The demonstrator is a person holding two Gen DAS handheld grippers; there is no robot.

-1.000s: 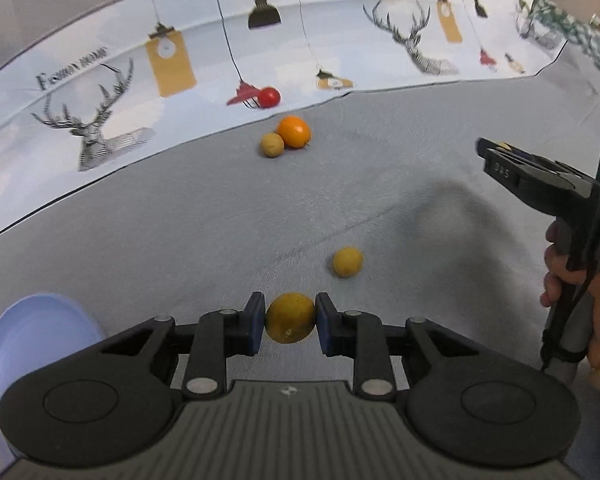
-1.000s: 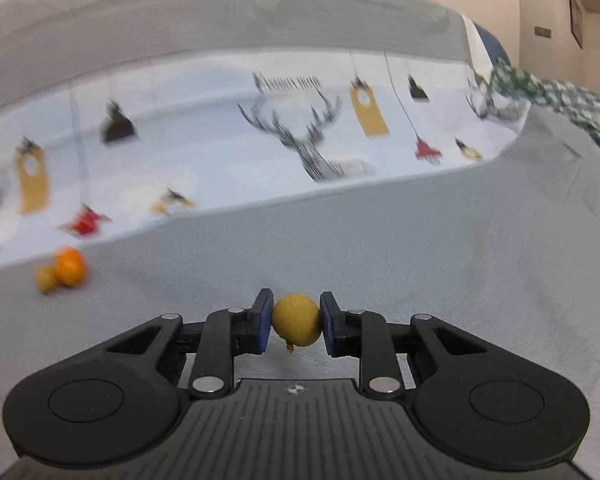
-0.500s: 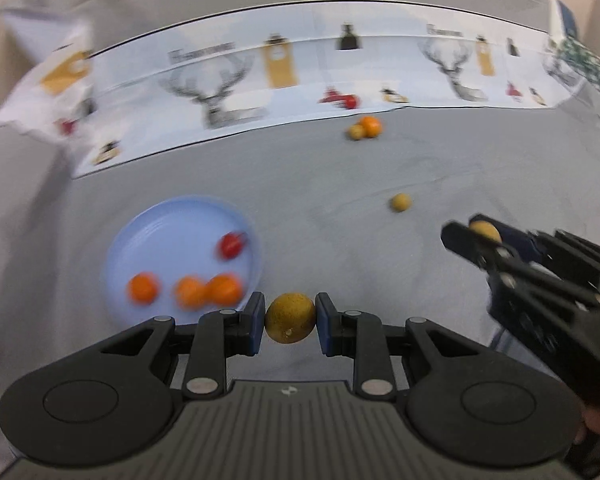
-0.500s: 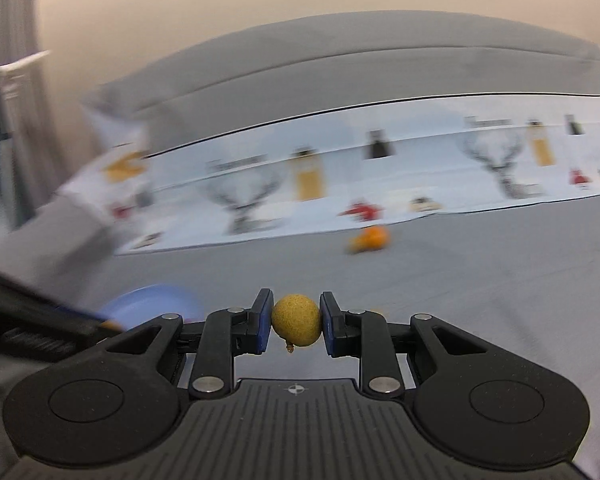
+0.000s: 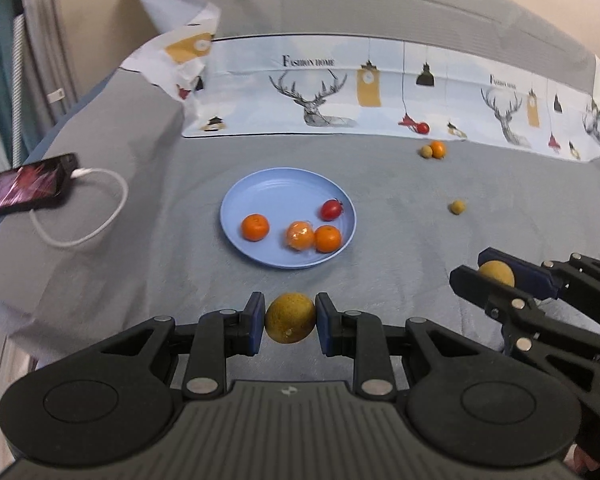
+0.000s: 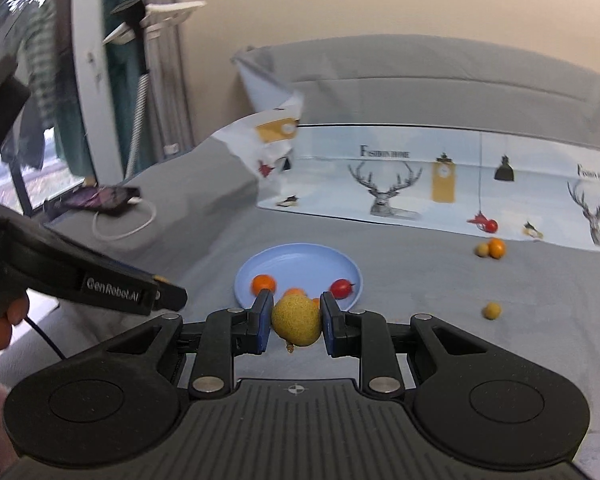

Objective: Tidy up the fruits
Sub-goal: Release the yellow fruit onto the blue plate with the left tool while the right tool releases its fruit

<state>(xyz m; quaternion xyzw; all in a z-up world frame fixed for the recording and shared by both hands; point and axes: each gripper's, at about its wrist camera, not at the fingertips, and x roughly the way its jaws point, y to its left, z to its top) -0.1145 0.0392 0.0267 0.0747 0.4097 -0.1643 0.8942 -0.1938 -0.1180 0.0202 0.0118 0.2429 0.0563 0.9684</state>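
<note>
fruit is mid-carry: your left gripper (image 5: 290, 323) and right gripper (image 6: 295, 325) each have jaws clamped on a yellow-brown fruit (image 5: 290, 322) short of the plate (image 5: 260, 184), so next bring both over it, lower, then release.

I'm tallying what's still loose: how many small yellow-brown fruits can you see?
4: one in the left gripper, one in the right gripper, one alone on the grey cloth, one touching the loose orange at. None seems hidden.
</note>
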